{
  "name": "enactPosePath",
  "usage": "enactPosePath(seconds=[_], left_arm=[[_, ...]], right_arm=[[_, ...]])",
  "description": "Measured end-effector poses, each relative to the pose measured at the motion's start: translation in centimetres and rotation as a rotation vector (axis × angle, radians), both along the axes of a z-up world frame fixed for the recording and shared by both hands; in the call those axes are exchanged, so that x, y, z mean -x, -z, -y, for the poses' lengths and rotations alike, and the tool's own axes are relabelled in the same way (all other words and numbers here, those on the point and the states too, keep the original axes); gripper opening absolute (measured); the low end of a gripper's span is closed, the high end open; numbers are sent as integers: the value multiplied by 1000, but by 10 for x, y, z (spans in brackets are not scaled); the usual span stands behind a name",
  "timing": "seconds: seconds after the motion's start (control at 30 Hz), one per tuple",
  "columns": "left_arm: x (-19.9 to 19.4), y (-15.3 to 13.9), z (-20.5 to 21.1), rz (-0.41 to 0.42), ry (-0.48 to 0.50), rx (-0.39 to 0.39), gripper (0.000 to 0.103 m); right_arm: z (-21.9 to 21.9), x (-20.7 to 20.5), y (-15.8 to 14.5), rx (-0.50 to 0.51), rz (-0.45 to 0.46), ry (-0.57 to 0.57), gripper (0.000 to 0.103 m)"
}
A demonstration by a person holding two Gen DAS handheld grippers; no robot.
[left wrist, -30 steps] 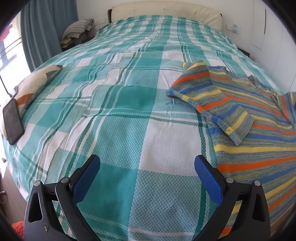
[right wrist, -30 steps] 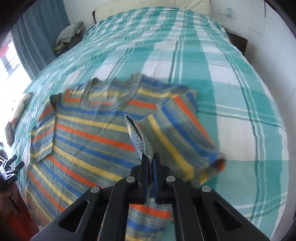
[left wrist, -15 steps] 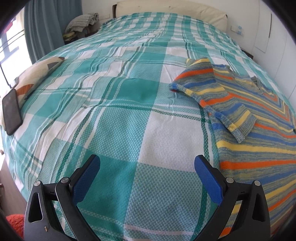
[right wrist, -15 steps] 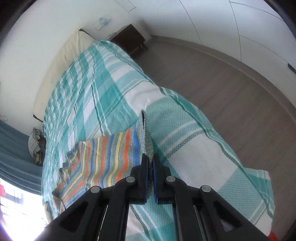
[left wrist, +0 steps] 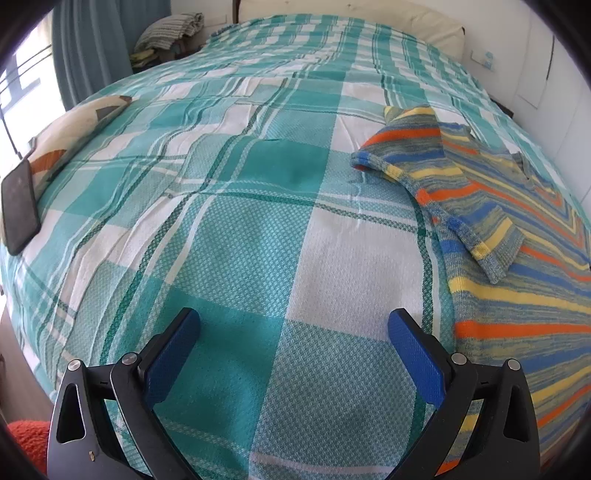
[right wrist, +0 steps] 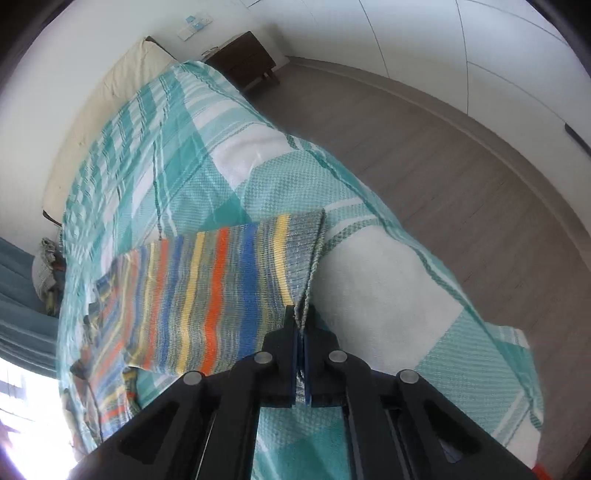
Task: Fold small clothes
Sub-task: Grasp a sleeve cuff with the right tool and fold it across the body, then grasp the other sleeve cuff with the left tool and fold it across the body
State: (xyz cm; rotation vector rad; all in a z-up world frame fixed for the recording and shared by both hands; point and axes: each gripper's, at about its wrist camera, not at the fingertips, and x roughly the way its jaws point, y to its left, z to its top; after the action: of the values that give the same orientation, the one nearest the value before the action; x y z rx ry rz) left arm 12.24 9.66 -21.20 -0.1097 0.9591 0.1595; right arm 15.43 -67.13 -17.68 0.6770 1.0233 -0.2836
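Observation:
A small knitted sweater [left wrist: 491, 206] with orange, yellow, blue and grey stripes lies on the teal and white checked bedspread [left wrist: 236, 236], at the right of the left wrist view, one sleeve folded across its body. My left gripper [left wrist: 293, 339] hovers open over bare bedspread to the sweater's left, nothing between its blue pads. In the right wrist view my right gripper [right wrist: 300, 321] is shut on the sweater's [right wrist: 207, 291] grey ribbed edge, which stretches taut from the pads across the bed.
A dark phone [left wrist: 18, 206] and a patterned cushion [left wrist: 70, 129] lie at the bed's left edge. A cream pillow [left wrist: 406, 22] sits at the head. A dark nightstand [right wrist: 243, 59] and wood floor [right wrist: 461, 177] border the bed's right side. Folded cloth [left wrist: 170, 31] is stacked by the curtain.
My right gripper rolled and swung sideways with the sweater's edge, its view turning from the bed top to the bed's side and floor. The lifted flap is now pulled out taut. The left gripper barely moved.

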Motion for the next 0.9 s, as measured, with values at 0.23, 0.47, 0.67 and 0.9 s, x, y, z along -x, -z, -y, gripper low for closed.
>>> enactPosePath(seconds=[0.23, 0.47, 0.67, 0.9], left_arm=[[0, 1, -2, -5, 0, 3, 102], [7, -14, 0, 31, -18, -45, 101], [3, -81, 80, 208, 368, -166, 102], [-69, -20, 162, -55, 712, -378, 76]], right_arm=[[-7, 1, 15, 170, -52, -47, 1], [-2, 29, 0, 206, -16, -12, 55], [-21, 90, -42, 240, 88, -5, 65], [-91, 112, -37, 174, 182, -130, 66]])
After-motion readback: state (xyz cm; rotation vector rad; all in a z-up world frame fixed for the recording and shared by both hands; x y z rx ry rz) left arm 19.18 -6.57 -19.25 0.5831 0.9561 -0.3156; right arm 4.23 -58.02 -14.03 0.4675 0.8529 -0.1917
